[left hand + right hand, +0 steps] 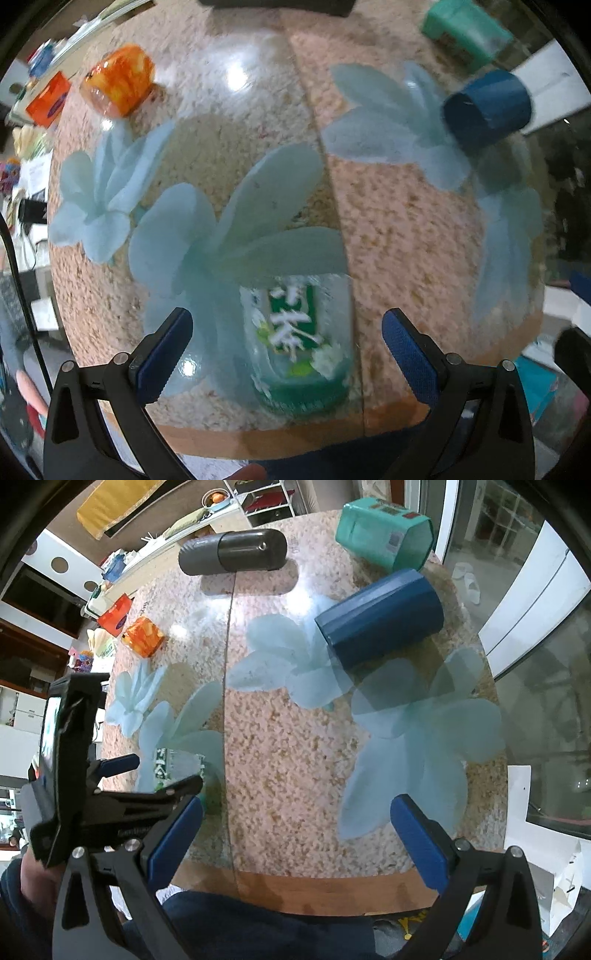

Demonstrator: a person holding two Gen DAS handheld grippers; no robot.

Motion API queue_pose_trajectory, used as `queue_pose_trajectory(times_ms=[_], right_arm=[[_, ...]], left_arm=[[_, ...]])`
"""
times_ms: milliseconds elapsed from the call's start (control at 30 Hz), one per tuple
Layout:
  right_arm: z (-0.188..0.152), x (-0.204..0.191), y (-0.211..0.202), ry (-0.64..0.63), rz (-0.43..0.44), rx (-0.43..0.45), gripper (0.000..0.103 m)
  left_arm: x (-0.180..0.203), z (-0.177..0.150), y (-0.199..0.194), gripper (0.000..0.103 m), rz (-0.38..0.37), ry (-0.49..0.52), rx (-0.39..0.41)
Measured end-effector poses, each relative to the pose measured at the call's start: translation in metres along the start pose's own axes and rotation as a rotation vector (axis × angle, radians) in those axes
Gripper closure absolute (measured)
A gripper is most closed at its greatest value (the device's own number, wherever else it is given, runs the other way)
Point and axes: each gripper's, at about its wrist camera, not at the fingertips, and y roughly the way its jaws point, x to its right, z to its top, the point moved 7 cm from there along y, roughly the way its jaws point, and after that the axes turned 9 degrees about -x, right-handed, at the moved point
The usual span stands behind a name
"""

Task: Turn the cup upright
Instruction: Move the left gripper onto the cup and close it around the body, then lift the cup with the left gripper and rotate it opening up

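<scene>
A clear glass cup with a green label and white characters (299, 339) lies on its side near the table's front edge. My left gripper (288, 350) is open, its blue fingers to either side of the cup, not touching it. In the right wrist view the same cup (177, 768) shows at the left, partly hidden behind the left gripper (162, 771). My right gripper (295, 838) is open and empty above the table's front edge.
On the speckled table (288, 746) with pale blue flower prints lie a dark blue cup (380, 624), a teal cup (384, 531), a grey cylinder (232, 552) and an orange cup (144, 637), all on their sides. A seam (226, 701) runs across the table.
</scene>
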Motion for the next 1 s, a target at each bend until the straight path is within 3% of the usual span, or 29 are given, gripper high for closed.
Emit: queue_pose_trajectory(times_ms=[133,233,333,400,433,700,1000], right_arm=[[0.003,0.007,0.003,0.012,0.013,-0.009,0.001],[0.008,0.01,0.003,0.012,0.013,-0.007,0.001],[0.01,0.012,0.006,0.012,0.006,-0.015,0.001],[0.009,0.014,0.011,0.013,0.004,-0.031,0.001],[0.009,0.015,0.013,0.015,0.005,-0.039,0.001],[0.011,0.01,0.013,-0.01,0.014,-0.035,0.001],[0.018,-0.001,0.008,-0.038,0.035,-0.021,0.001]], left_arm=[[0.003,0.004,0.014,0.0,-0.033,-0.015,-0.046],[0.005,0.004,0.023,0.007,-0.036,-0.021,-0.087],[0.008,0.008,0.031,0.02,-0.07,-0.045,-0.107],[0.008,0.01,0.033,0.034,-0.078,-0.05,-0.103],[0.008,0.009,0.033,0.036,-0.076,-0.051,-0.105],[0.017,0.007,0.033,0.04,-0.09,-0.058,-0.077],[0.011,0.01,-0.003,0.041,-0.138,-0.037,0.058]])
